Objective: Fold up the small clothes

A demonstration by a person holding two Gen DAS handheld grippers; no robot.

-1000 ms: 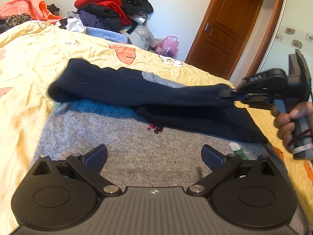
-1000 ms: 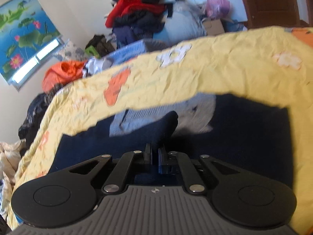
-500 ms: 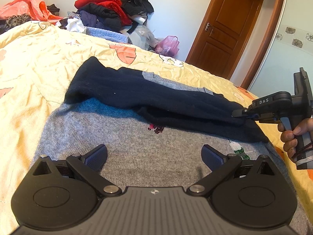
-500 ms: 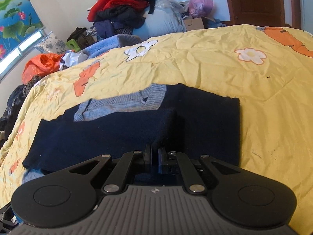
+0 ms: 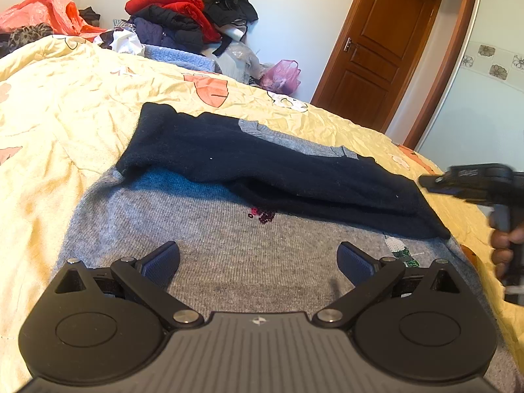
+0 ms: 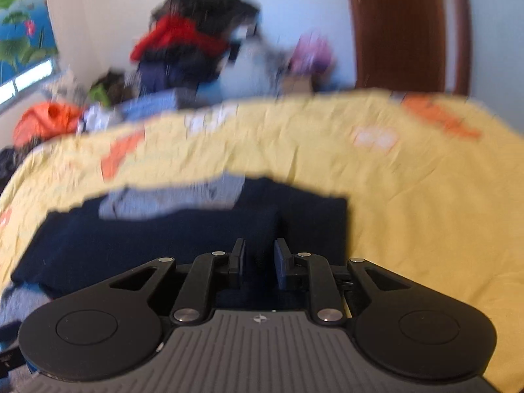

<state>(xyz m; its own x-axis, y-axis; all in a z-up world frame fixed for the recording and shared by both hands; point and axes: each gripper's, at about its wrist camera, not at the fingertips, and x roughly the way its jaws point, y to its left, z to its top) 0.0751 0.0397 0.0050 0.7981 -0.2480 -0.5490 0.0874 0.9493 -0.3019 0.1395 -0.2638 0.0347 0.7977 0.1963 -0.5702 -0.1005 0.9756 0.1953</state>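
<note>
- The bed (image 5: 82, 104), under a yellow quilt with orange and white prints, fills both views.
- A grey sweater (image 5: 209, 245) lies flat on the quilt, its dark navy sleeves (image 5: 268, 170) folded across the chest.
- A clothes pile (image 5: 190, 16) stands beyond the bed, near a brown door (image 5: 376, 55).
- The left gripper (image 5: 258, 260) hovers over the sweater's grey body, jaws spread wide, nothing between them.
- The right gripper (image 6: 258, 258) sits at the sleeve's edge, jaws opening, their pads clear of the navy cloth beneath; a hand (image 5: 504, 249) holds its grip.
</note>
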